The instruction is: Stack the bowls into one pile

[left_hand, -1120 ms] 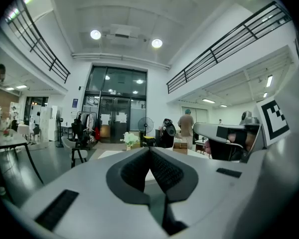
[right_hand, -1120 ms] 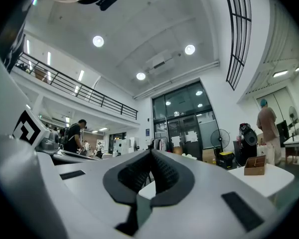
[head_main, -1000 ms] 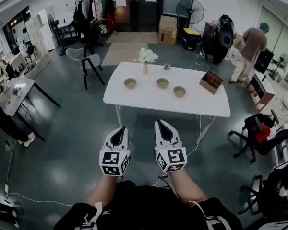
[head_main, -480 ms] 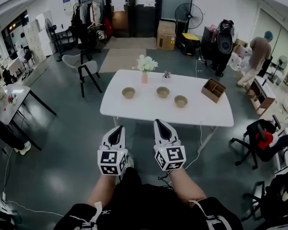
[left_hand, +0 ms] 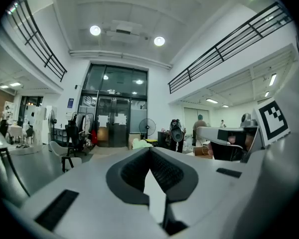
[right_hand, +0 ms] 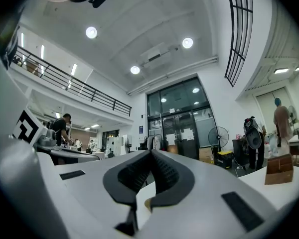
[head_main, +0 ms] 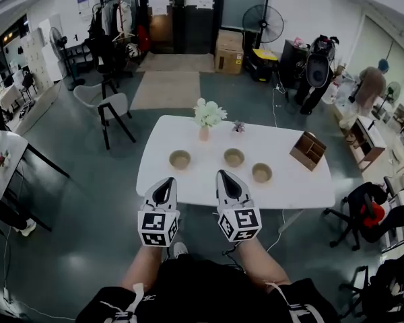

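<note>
Room: big hall with a grey floor (head_main: 74,200); I stand in front of a white counter (head_main: 289,188).
Jaws: my left jaws (head_main: 167,182) are closed tight with nothing in them. My right jaws (head_main: 225,176) are closed tight and empty too. Both point flat at the counter.
Counter edge: it shows just past both tips from my head.
Bowls: three on the counter, all apart, none stacked yet.
Left side: the left bowl (head_main: 180,159) sits straight ahead of my left jaws.
Right side: the middle bowl (head_main: 233,157) sits straight ahead of my right jaws. The right bowl (head_main: 261,173) is off to their right, a bit closer to me.
Row: it runs left to right across my way, so I think I must reach forward and open up first.
Nearer hand: left for the left bowl, right for the other two, I think.
Behind the bowls: a flower vase (head_main: 204,132), and a wooden box (head_main: 308,151) at the right end.
Far back: a fan (head_main: 262,24) and a person (head_main: 372,86).
</note>
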`<state>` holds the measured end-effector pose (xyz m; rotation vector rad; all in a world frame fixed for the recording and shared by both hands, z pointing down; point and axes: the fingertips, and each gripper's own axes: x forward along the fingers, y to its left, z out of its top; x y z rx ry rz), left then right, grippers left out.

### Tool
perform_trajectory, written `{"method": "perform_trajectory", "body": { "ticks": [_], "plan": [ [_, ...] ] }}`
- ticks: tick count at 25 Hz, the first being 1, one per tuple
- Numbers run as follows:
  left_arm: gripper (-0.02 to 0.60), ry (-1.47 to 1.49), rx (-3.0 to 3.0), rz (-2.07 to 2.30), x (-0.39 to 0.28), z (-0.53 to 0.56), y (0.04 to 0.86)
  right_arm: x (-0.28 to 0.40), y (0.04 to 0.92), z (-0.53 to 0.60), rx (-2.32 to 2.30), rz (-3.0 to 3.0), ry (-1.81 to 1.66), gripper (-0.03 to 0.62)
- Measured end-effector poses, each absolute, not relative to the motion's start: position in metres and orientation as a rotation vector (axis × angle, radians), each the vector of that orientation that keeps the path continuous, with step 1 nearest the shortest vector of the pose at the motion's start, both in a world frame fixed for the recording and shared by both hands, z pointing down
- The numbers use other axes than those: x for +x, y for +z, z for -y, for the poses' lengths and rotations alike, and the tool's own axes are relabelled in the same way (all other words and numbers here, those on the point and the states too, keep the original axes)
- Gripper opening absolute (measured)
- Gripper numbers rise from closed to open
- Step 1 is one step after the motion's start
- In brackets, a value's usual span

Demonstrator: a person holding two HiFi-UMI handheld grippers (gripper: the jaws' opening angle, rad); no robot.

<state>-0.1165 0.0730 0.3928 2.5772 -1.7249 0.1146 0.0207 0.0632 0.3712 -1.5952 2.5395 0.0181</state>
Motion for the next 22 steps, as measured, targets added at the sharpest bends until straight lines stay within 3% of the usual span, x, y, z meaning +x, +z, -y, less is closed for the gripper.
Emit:
{"method": "perform_trajectory", "body": {
  "ticks": [8, 19, 22],
  "plan": [
    [0.012, 0.159, 2.567, 1.696, -0.137, 0.076, 0.396, -0.009, 0.366, 0.09, -1.546, -2.572, 0.019, 0.014],
    [0.012, 0.218, 2.48, 1.795, -0.106, 0.129, 0.406, 0.0, 0.394, 0.163, -1.383, -2.796, 0.073, 0.017],
    [0.012, 0.223, 2.454, 1.822, -0.111, 0.134, 0.412, -0.023, 0.413, 0.173, -1.228, -2.967, 0.175, 0.129]
  ]
}}
